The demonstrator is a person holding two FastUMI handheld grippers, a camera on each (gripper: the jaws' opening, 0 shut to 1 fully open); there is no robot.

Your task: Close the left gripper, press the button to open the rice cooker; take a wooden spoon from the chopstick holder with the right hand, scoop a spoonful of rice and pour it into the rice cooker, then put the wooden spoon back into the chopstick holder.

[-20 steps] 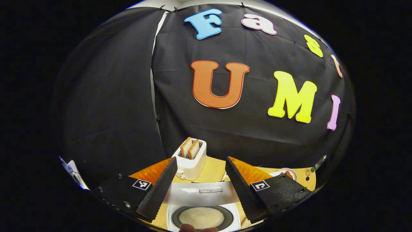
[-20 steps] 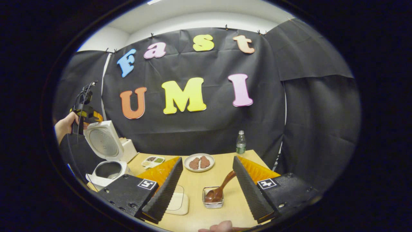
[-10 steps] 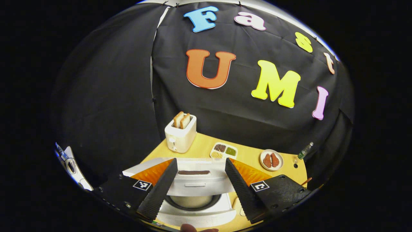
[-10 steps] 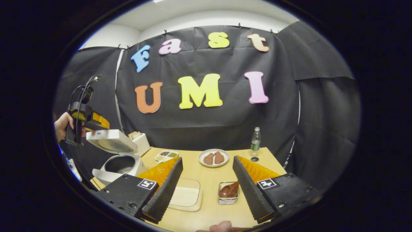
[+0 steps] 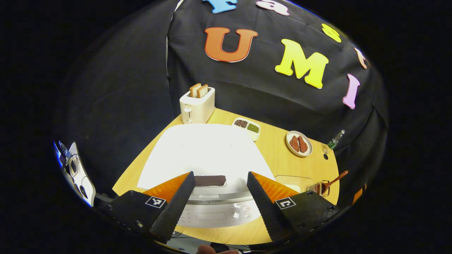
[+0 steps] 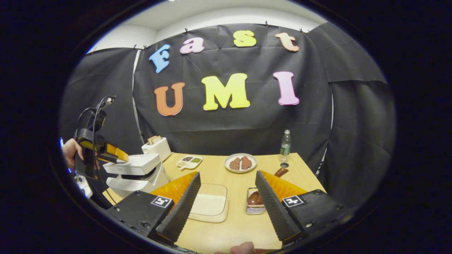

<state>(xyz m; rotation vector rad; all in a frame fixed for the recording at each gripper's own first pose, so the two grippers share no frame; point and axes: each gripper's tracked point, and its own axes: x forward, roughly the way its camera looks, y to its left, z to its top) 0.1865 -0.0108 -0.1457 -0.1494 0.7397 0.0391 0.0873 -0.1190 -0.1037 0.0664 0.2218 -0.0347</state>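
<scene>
The white rice cooker (image 6: pixel 136 171) stands at the table's left, its lid (image 5: pixel 204 148) lowered almost flat with a thin gap still showing under it. My left gripper (image 5: pixel 220 174) is open, its fingers straddling the lid's front edge above the control panel; in the right gripper view it (image 6: pixel 106 150) sits on the lid's near side, held by a hand (image 6: pixel 72 150). My right gripper (image 6: pixel 227 173) is open above the table and holds nothing. The wooden spoon (image 6: pixel 256 197) rests in the wire chopstick holder (image 6: pixel 255 208), beside the rice container (image 6: pixel 210 204).
A toaster (image 6: pixel 155 145) with bread stands behind the cooker. A divided dish (image 6: pixel 189 161), a plate of meat (image 6: pixel 240 163) and a water bottle (image 6: pixel 285 143) line the table's far side. Black cloth walls close in the back and right.
The cooker's lid has swung down from upright to nearly flat, with my left gripper following it down. My right gripper has drawn back slightly; the spoon stays in its holder.
</scene>
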